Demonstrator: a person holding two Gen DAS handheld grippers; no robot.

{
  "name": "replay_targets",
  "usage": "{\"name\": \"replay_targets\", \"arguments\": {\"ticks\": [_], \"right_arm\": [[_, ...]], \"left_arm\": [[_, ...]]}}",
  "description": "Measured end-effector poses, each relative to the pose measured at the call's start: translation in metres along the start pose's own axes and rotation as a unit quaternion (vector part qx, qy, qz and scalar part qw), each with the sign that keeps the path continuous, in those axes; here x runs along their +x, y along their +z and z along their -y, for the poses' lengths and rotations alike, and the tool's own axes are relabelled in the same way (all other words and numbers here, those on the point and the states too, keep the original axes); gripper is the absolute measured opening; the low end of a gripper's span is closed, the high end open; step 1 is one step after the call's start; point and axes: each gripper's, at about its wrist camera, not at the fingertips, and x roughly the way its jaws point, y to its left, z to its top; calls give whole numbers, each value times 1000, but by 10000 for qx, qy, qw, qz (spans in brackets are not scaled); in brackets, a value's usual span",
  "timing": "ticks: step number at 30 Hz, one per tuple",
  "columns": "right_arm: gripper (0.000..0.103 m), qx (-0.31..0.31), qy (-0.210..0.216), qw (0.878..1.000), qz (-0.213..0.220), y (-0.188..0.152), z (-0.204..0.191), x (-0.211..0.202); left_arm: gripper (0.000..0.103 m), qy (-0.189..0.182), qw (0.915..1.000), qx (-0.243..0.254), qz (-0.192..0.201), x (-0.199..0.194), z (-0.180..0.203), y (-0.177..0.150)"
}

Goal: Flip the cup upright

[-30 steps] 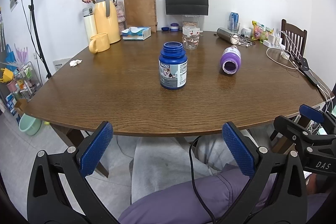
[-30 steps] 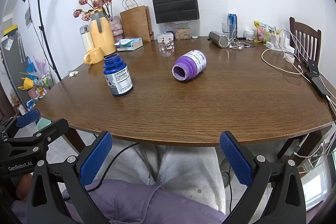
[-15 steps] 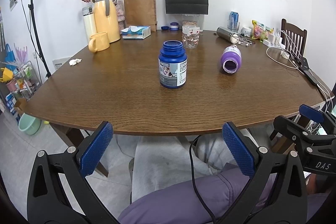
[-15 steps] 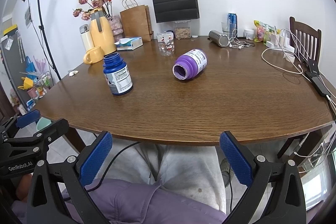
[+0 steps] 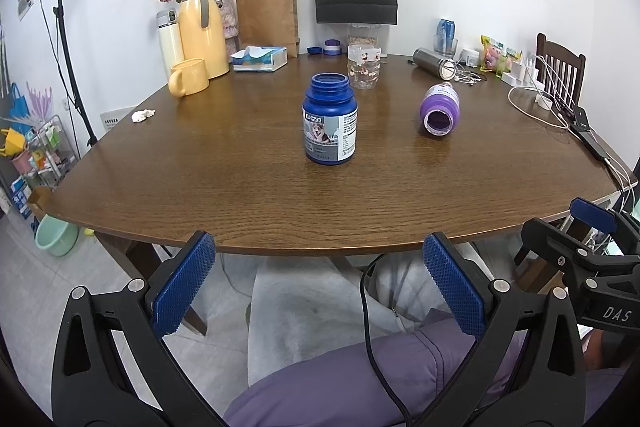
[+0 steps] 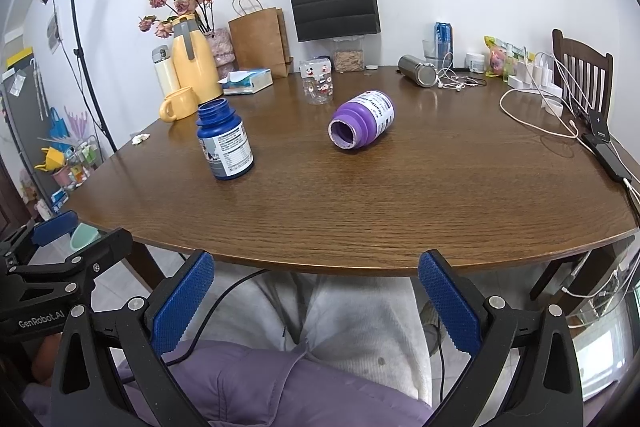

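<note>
A purple bottle [image 5: 439, 110] [image 6: 363, 123] lies on its side on the brown table [image 5: 280, 195], open mouth facing me. A blue bottle [image 5: 330, 119] [image 6: 225, 139] stands upright without a lid, left of the purple one. My left gripper [image 5: 318, 291] is open below the table's front edge, over a person's lap, nothing between its fingers. Open as well, my right gripper [image 6: 314, 301] hangs below the edge, empty. Both are well short of the bottles. A clear glass cup [image 5: 363, 67] [image 6: 318, 86] with red prints stands farther back.
At the back left stand a yellow jug [image 5: 202, 31] with flowers, a yellow mug [image 5: 187, 77] and a tissue box [image 5: 260, 59]. Paper bags [image 5: 267, 15] line the wall. A steel flask [image 5: 434, 58] lies on its side, with cables [image 5: 536, 107] and a chair [image 5: 560, 67] at right.
Hardly anything differs. The views have shifted very slightly; both grippers stay open below the table edge and the bottles have not moved.
</note>
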Motion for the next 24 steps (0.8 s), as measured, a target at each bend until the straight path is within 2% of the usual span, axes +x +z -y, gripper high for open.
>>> {"name": "replay_targets", "arguments": {"ticks": [20,22,24], "right_arm": [[103,-6,-16,10000,5,-1,-1,3],[103,-57,-142,9998,139,4,1,5],[103,-64,-224,9993,279,16,6,12]], "left_arm": [[103,-12,10000,2,-32,3,0,-3],[103,-113,9999,4,-59,5,-1,2],[103,-177,9998,-18,109,9,-3,19]]}}
